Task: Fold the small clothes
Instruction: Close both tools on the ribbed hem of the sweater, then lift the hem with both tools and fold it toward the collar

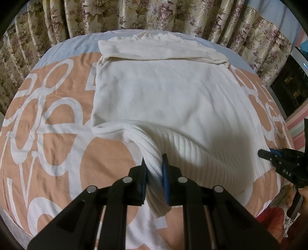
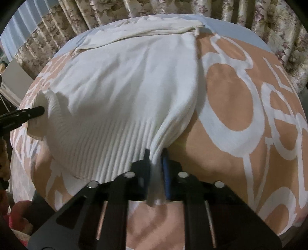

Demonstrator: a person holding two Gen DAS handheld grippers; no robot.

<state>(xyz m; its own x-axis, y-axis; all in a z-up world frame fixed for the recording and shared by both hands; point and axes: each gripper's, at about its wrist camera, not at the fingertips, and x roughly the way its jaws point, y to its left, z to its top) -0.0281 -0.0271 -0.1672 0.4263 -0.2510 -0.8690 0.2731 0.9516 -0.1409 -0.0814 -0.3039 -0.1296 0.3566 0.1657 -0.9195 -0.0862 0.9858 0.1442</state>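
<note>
While the white sweater [image 1: 163,96] lies spread on the peach-and-white bedsheet [image 1: 57,125], sleeves folded across its far end, both claws pinch its ribbed hem [image 2: 100,138] at the near edge. Left gripper [image 1: 154,163] is clamped on a bunched fold of hem near the left corner, cloth hanging through the jaws. Right gripper [image 2: 155,153] is clamped on the hem's right corner. Floral curtains [image 1: 154,13] hang behind the bed.

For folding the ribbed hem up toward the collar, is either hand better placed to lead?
Neither clearly. The left gripper and the right gripper each have jaws shut on a near corner of the white sweater's ribbed hem, so both should probably lift together.
</note>
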